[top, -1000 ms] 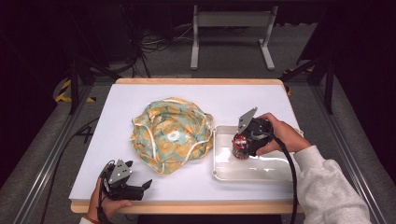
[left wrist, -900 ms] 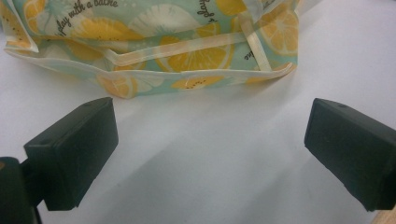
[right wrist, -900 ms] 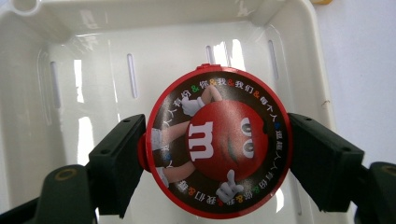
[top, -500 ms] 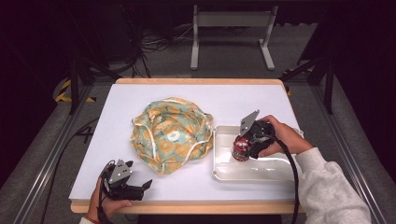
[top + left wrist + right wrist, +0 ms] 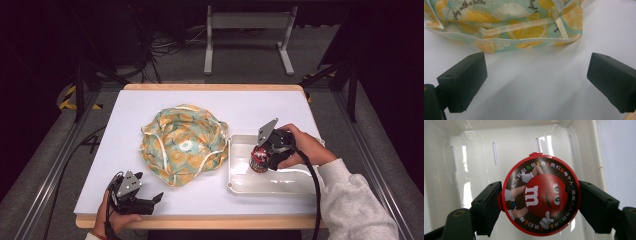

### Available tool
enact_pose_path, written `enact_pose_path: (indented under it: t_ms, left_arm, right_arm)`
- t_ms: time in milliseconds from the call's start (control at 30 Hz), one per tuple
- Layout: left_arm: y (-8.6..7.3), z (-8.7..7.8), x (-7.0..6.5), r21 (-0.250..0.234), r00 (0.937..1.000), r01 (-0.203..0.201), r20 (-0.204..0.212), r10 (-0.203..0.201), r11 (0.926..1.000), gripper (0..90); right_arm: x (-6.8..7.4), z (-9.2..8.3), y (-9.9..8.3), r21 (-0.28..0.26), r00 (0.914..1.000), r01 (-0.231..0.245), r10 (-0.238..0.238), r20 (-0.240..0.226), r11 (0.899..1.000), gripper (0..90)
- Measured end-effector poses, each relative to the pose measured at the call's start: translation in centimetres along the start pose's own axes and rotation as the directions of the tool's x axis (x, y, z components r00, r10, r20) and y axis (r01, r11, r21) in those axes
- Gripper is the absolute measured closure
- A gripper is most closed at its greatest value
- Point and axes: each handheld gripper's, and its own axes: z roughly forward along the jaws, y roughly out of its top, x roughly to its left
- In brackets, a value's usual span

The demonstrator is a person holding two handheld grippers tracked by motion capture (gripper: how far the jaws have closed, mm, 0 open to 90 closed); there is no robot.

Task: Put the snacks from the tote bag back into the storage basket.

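A red and brown candy tub (image 5: 259,159) with a cartoon lid (image 5: 541,195) hangs over the white plastic tray (image 5: 280,185). My right gripper (image 5: 263,152) is shut on the tub, one jaw on each side of its lid. A crumpled bag (image 5: 182,142) printed with lemon slices lies in the middle of the table, left of the tray. Near the table's front left edge my left gripper (image 5: 150,200) stands open, pointing at the bag's hem (image 5: 524,42) with bare table between its fingers (image 5: 464,80).
The white tabletop (image 5: 250,107) has free room behind the bag and along the left side. Its wooden front edge (image 5: 200,222) runs close to the left gripper. Metal stands and cables sit on the dark floor behind the table.
The right gripper with the tub has shifted slightly over the tray's left part. The left gripper has stayed put.
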Motion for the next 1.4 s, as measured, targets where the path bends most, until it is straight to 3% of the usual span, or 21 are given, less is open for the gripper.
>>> enact_pose_path:
  t_ms: [467, 600, 1167, 1400]
  left_arm:
    - [0.0, 0.1, 0.0, 0.003, 1.0000, 0.001, 0.006, -0.001, 1.0000, 3.6]
    - [0.0, 0.1, 0.0, 0.001, 0.9999, 0.004, 0.010, -0.004, 1.0000, 3.6]
    - [0.1, 0.1, 0.0, -0.004, 0.9999, 0.002, 0.015, -0.002, 1.0000, 3.5]
    - [0.1, 0.1, -0.1, -0.014, 0.9998, -0.003, 0.021, 0.004, 0.9999, 3.2]
  right_arm:
    - [0.1, -0.2, -0.2, -0.004, 1.0000, 0.003, -0.003, 0.007, 1.000, 23.4]
    - [0.1, -0.6, -0.2, -0.045, 0.9999, -0.011, 0.011, 0.004, 0.999, 22.4]
    - [0.3, -2.0, -0.3, -0.089, 0.9992, -0.016, 0.019, 0.035, 0.996, 20.6]
    - [0.3, -2.7, -0.6, -0.116, 0.9970, -0.038, 0.046, 0.062, 0.993, 20.1]
